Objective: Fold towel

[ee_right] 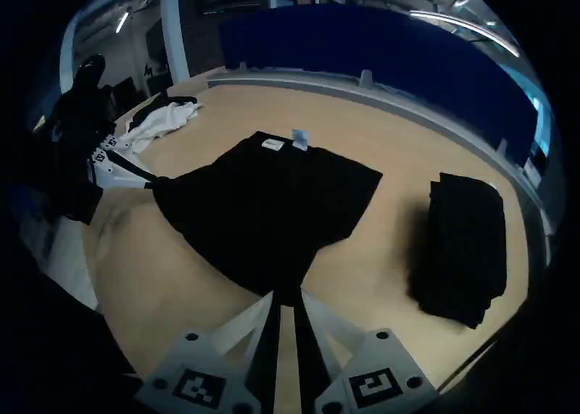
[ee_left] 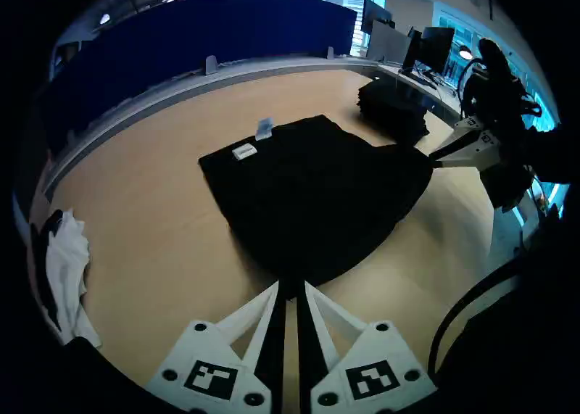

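**Left claw** (ee_left: 290, 289): fingers drawn nearly together, clenched on one corner of the black fabric towel (ee_left: 312, 189). The towel spreads straight ahead of the claw over the light wooden tabletop (ee_left: 159, 218).

**Right claw** (ee_right: 288, 296): likewise clenched on a neighbouring corner of the same towel, with the cloth fanning out ahead of its tips. In the left gripper view this claw stands ahead and to the right, its tips at the towel's corner.

**Towel detail:** a small white label (ee_left: 244, 151) sits near the far edge, ahead and slightly left of the left claw.

**Surroundings:**
- A stack of folded black cloth (ee_right: 464, 247) lies to the right of the right claw, apart from the towel.
- A crumpled white cloth (ee_left: 65, 269) lies far to the left of the left claw, at the table edge.
- A dark blue partition (ee_right: 377, 44) stands beyond the far edge.
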Demonstrator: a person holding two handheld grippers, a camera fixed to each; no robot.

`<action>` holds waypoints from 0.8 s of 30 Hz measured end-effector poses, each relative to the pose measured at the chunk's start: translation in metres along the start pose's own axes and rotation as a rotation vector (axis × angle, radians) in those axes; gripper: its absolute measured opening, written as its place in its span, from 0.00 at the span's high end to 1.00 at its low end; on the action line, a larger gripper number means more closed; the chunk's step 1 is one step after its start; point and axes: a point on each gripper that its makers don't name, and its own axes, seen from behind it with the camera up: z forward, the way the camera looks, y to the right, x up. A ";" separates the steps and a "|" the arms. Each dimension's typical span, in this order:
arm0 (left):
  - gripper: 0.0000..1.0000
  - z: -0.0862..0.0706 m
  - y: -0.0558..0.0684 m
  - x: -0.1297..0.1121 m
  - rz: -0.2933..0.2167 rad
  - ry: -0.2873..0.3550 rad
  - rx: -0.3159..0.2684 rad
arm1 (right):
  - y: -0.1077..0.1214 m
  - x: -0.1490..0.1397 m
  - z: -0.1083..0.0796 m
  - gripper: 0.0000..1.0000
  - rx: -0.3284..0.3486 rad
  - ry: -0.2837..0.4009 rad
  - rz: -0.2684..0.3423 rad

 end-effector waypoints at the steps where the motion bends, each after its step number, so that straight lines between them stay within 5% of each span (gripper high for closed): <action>1: 0.91 -0.003 0.000 0.003 -0.011 0.006 0.001 | -0.001 0.002 -0.003 0.88 0.000 0.003 0.000; 9: 0.91 -0.031 0.006 0.024 -0.099 0.048 0.000 | -0.006 0.020 -0.030 0.88 0.003 0.020 0.014; 24: 0.91 -0.066 0.022 0.030 -0.168 0.051 -0.020 | -0.014 0.030 -0.062 0.88 0.022 0.013 0.040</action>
